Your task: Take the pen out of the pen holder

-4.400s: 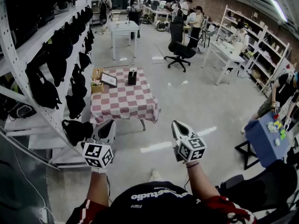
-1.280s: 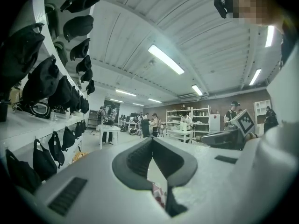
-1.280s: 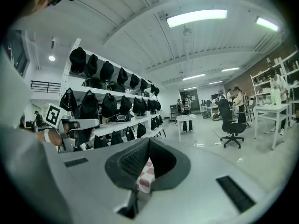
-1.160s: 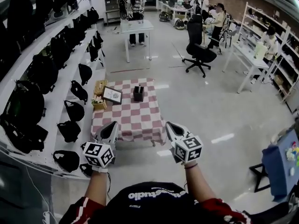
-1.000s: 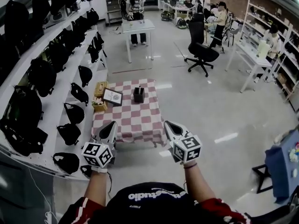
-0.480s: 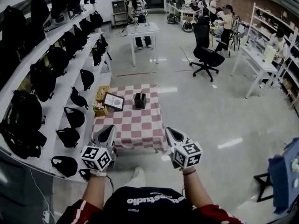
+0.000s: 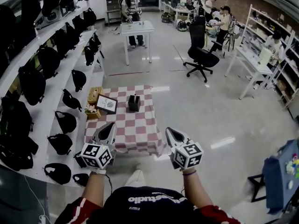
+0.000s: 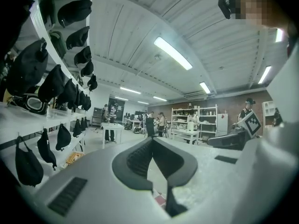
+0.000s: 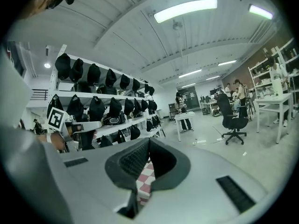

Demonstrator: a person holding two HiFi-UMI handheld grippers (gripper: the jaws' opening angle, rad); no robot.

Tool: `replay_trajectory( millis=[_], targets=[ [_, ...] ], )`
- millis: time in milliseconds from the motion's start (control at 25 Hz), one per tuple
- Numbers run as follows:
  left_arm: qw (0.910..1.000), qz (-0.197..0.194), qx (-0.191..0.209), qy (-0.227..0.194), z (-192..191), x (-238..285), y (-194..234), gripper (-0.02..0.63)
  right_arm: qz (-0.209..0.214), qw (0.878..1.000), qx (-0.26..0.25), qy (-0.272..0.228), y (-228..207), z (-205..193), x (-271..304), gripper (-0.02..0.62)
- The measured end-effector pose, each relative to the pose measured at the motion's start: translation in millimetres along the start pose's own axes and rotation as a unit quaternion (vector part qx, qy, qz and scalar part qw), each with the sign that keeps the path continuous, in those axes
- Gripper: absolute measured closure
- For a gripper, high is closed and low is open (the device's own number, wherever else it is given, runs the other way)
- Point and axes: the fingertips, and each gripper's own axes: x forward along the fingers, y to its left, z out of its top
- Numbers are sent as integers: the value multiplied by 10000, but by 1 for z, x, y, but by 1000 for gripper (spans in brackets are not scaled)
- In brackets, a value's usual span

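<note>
Glossy workshop floor spreads wide, with long shelves (image 7: 42,92) of black bags on the left and a white table (image 7: 137,28) and office chair (image 7: 198,55) far back. Nearer stands a low checkered table (image 7: 124,129) bearing a wooden box (image 7: 94,95), a picture frame (image 7: 106,104) and, just beside it, the black pen holder (image 7: 134,102); the pen is too small to make out. Nothing blocks the way. Both arms reach forward, roughly level. The left gripper (image 7: 110,126) and right gripper (image 7: 169,131) are clenched on nothing, well short of the holder.

Left claw (image 7: 110,126) closed, right claw (image 7: 169,132) closed, both empty, side by side
</note>
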Motion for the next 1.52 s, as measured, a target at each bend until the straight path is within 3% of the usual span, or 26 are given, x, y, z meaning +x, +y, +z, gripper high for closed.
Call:
replay_trajectory(
  millis=[880, 1360, 1520],
  targets=[
    [9990, -430, 64, -71, 20, 159, 121, 601, -94, 9993, -314, 153, -51, 57, 182, 597],
    [9974, -669, -146, -225, 22, 192, 139, 600, -196, 9988, -334, 290, -62, 52, 210, 597],
    [9978, -564, -102, -330, 29, 194, 137, 598, -154, 9988, -334, 321, -66, 53, 209, 597]
  ],
)
